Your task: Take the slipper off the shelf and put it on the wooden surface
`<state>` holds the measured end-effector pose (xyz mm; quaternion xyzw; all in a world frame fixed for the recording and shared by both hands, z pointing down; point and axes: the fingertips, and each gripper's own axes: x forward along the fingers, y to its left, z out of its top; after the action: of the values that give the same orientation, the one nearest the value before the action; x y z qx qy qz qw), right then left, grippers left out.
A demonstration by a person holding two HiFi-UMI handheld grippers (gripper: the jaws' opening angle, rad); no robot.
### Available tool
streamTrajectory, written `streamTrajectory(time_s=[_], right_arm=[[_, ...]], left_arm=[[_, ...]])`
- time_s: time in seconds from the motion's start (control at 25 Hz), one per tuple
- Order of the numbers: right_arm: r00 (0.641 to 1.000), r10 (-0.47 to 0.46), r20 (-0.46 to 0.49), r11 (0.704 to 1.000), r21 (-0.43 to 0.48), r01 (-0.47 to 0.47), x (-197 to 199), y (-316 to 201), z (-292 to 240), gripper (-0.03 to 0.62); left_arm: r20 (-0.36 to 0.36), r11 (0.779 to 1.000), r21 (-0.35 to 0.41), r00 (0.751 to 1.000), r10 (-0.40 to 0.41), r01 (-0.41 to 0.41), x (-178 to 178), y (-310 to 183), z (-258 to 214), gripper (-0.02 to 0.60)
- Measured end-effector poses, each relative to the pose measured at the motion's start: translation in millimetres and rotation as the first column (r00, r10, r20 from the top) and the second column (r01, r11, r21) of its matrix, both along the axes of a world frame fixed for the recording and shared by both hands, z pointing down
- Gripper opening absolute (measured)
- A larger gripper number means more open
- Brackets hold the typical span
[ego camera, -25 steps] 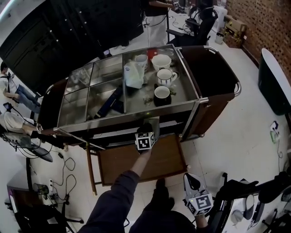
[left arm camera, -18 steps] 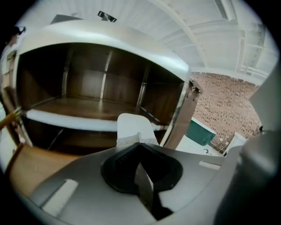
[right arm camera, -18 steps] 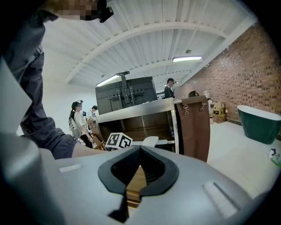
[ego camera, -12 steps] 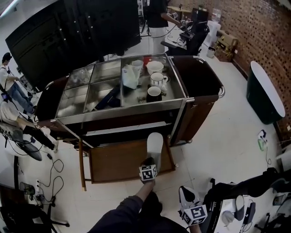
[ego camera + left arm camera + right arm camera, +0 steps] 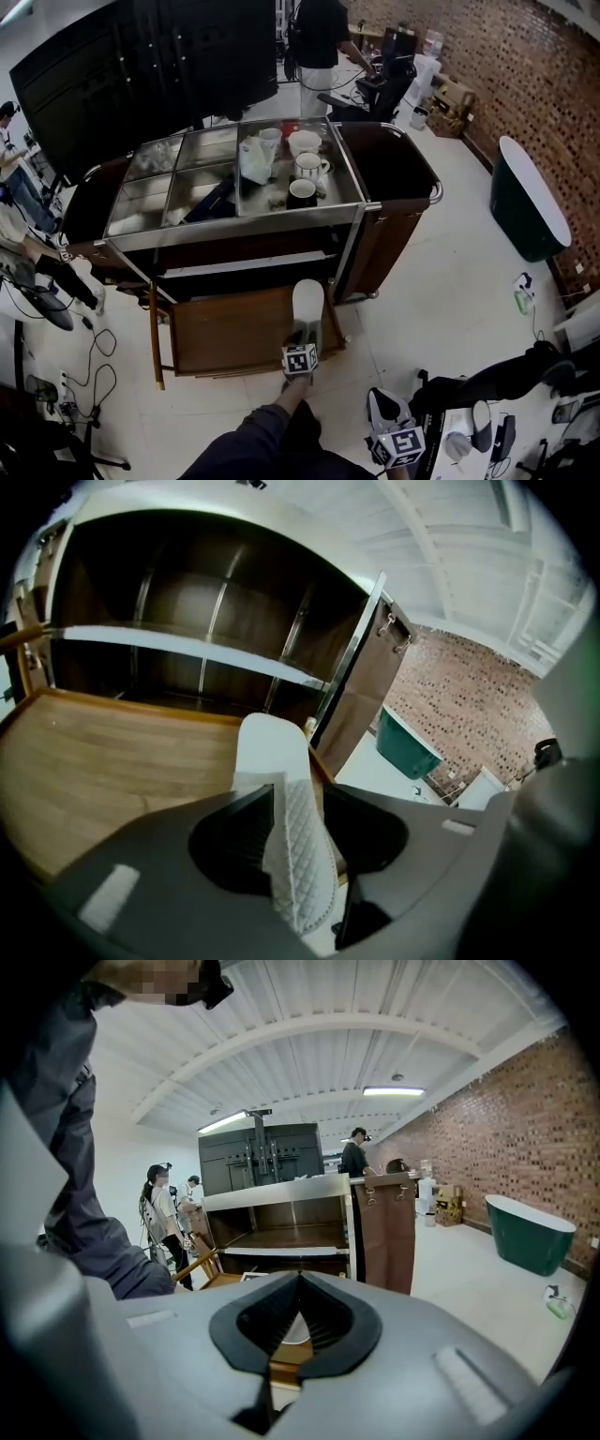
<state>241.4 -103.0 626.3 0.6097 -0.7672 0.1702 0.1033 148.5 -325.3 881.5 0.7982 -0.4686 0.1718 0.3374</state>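
**Head view.** The left gripper [image 5: 303,337] is holding the white slipper [image 5: 307,302] over the right end of the wooden surface [image 5: 220,339], at 6 o'clock from the service cart [image 5: 394,178]. The right gripper [image 5: 398,442] is hanging at 5 o'clock, well apart.

**Left gripper view.** The jaws of the left gripper [image 5: 287,806] are clamping the slipper's [image 5: 272,747] quilted upper. Its toe is pointing to 12 o'clock, toward the steel shelf [image 5: 187,647]. The sole is lying near the board's [image 5: 112,766] 3 o'clock edge. Judged best practice is shifting toward 9 o'clock, lowering the sole flat, then releasing.

**Right gripper view.** The right gripper's [image 5: 298,1288] jaws are meeting, gripping nothing.
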Motion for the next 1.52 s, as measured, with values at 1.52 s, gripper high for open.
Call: streamTrajectory(time_s=[1.52], right_arm=[[0.951, -0.308, 0.028, 0.951, 0.016, 0.308, -215, 127, -5, -0.003]], left_arm=[[-0.134, 0.933, 0.360, 0.988, 0.071, -0.019, -212, 325, -254, 0.123]])
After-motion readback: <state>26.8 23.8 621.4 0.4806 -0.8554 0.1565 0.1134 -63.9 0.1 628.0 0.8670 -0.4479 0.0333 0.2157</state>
